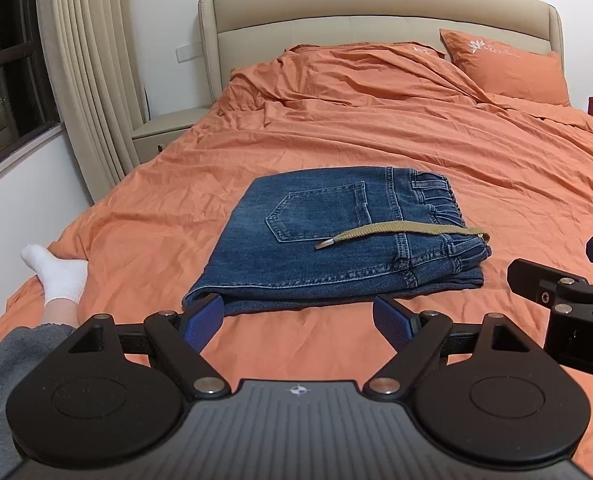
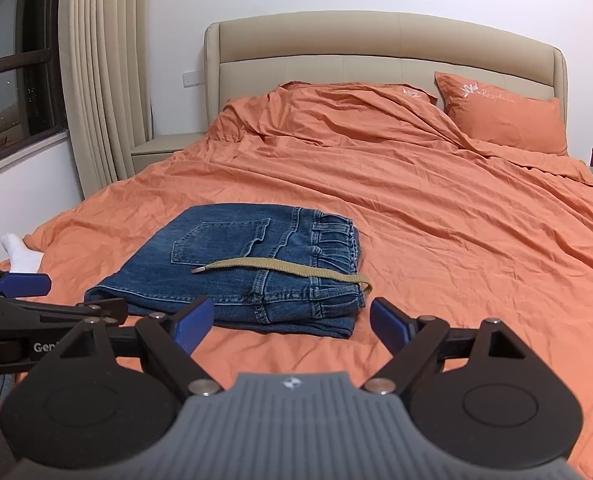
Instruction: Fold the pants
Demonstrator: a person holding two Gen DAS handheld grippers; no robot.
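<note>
Folded pants (image 1: 328, 236) lay near the bed's (image 1: 436, 152) foot edge (drawstring (image 1: 404, 233) on top); left gripper (image 1: 298, 318) and right gripper (image 2: 286, 320) both spread apart, empty.

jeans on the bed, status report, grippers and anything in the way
Left gripper and right gripper open, empty, short of the pile. Jeans folded flat on bedspread. Drawstring loose across top.

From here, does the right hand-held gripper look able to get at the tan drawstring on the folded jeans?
Probably yes: the right hand-held gripper is open, and the drawstring lies exposed on top of the jeans just ahead, nothing between.
</note>
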